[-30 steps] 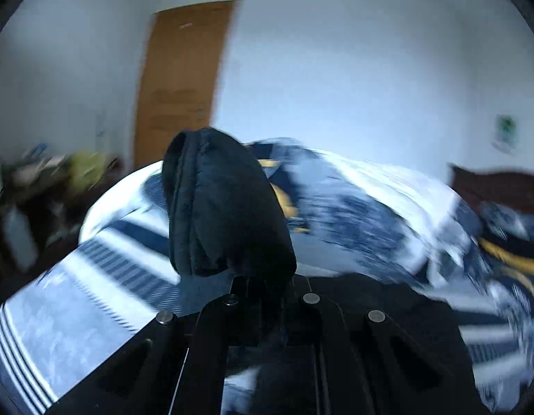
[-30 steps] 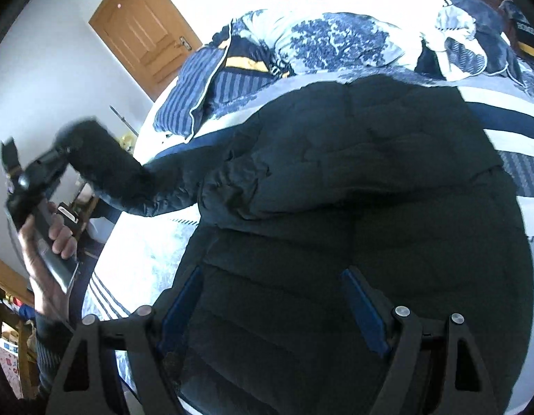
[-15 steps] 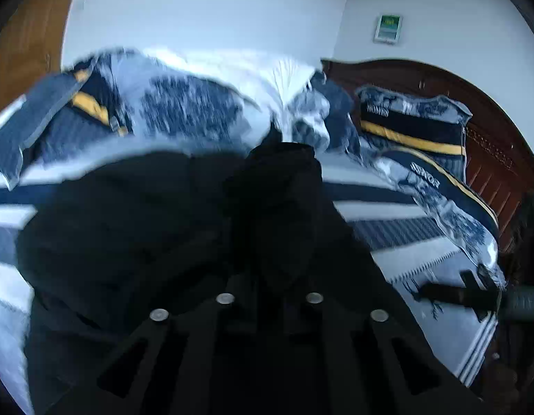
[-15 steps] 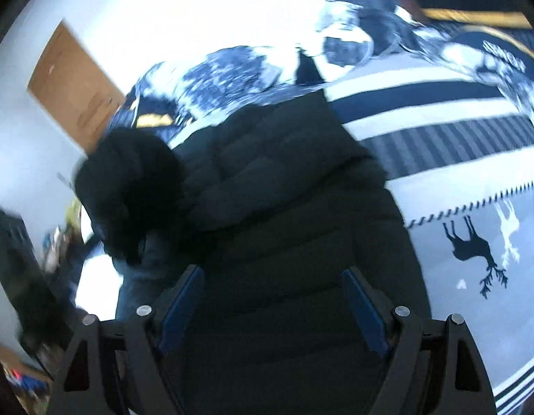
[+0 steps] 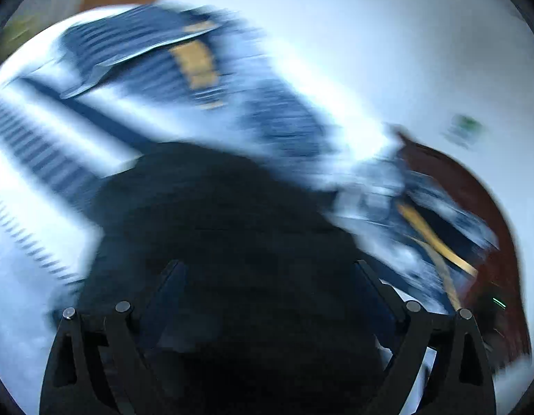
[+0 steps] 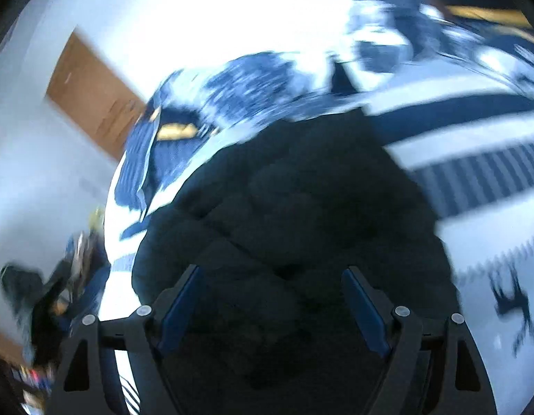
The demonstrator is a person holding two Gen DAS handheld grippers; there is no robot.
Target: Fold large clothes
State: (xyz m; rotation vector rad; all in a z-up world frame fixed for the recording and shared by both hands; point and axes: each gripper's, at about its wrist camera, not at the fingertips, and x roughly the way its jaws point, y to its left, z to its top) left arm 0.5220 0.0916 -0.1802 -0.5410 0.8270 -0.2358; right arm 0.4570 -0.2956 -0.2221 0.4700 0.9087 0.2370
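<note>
A black puffer jacket (image 6: 301, 214) lies on the bed with its sleeve folded in over the body; it also fills the lower middle of the blurred left wrist view (image 5: 215, 224). My left gripper (image 5: 267, 276) is open and empty just above the jacket. My right gripper (image 6: 272, 283) is open, its blue-padded fingers (image 6: 180, 301) spread wide over the jacket's lower part, holding nothing.
The bed has a blue and white striped cover (image 6: 474, 145) with a deer print (image 6: 509, 301). A rumpled quilt and pillows (image 6: 253, 79) lie at the far side. A wooden door (image 6: 90, 97) stands left. A dark wooden headboard (image 5: 474, 200) is at the right.
My left gripper has let go of the jacket sleeve and opened wide. The sleeve now lies folded on the jacket. Both views swing and blur.
</note>
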